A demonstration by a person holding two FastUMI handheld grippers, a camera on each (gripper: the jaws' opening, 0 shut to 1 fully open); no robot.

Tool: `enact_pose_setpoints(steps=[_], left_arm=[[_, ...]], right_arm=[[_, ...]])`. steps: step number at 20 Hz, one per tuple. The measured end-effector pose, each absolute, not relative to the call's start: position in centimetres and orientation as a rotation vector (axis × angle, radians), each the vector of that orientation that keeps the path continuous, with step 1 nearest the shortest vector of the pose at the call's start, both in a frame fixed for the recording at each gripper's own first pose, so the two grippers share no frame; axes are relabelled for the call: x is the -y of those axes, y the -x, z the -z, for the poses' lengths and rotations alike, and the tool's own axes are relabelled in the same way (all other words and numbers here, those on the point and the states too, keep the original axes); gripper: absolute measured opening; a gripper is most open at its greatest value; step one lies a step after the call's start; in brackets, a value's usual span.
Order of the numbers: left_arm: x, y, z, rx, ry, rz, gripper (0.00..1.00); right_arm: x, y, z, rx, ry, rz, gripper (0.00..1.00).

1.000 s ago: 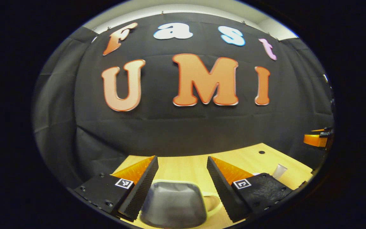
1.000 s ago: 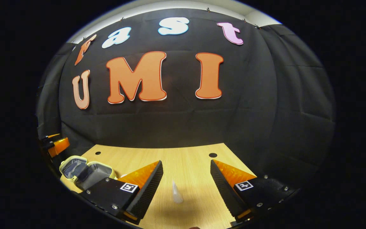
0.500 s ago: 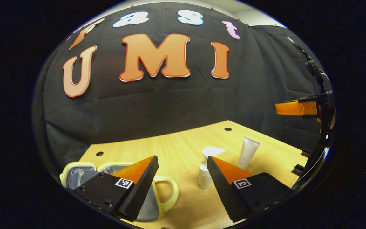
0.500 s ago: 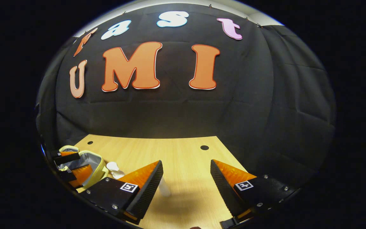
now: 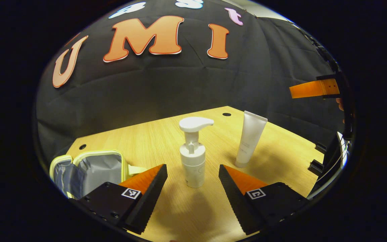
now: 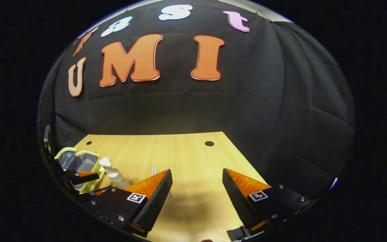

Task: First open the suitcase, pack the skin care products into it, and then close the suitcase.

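A white pump bottle [image 5: 192,158] stands upright on the wooden tabletop [image 5: 281,158], framed between the spread fingers of the left gripper [image 5: 192,188], which grip nothing. Beside it, farther back and to its right in the left gripper view, a white tube [image 5: 250,139] stands cap-down, tilted slightly. The small suitcase [image 5: 92,168], pale yellow with a grey lining, lies open near the tabletop's left edge, just behind the left finger. At the right edge of that view an orange finger of the right gripper [image 5: 314,89] hangs above the tabletop. In the right gripper view, the right gripper [image 6: 197,191] has its fingers spread over bare wood, holding nothing, with the suitcase [image 6: 76,161], bottle [image 6: 113,173] and left gripper [image 6: 82,183] well off to its left.
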State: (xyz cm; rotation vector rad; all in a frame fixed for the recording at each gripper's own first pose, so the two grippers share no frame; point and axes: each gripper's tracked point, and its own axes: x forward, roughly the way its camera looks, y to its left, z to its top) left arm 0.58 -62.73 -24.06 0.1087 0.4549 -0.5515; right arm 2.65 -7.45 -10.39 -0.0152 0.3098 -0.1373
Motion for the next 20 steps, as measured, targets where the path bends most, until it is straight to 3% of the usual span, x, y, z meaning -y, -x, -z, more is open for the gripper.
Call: enact_pose_setpoints(steps=[11,13,14,20], left_arm=[[64.4,-4.7,29.6,-0.517,-0.036,0.423,0.98],[65.3,-4.6,29.4,-0.519,-0.018,0.439,0.87],[65.3,-4.4,29.0,-0.522,-0.027,0.437,0.65],[65.5,-4.1,29.2,-0.566,0.029,0.457,0.61]], right_arm=[[9.0,-2.2,12.7,-0.37,0.012,0.166,0.96],[8.7,-2.1,13.3,-0.382,0.007,0.157,0.96],[8.3,-2.0,13.6,-0.39,0.003,0.149,0.96],[5.8,-1.8,14.4,-0.386,0.016,0.079,0.96]])
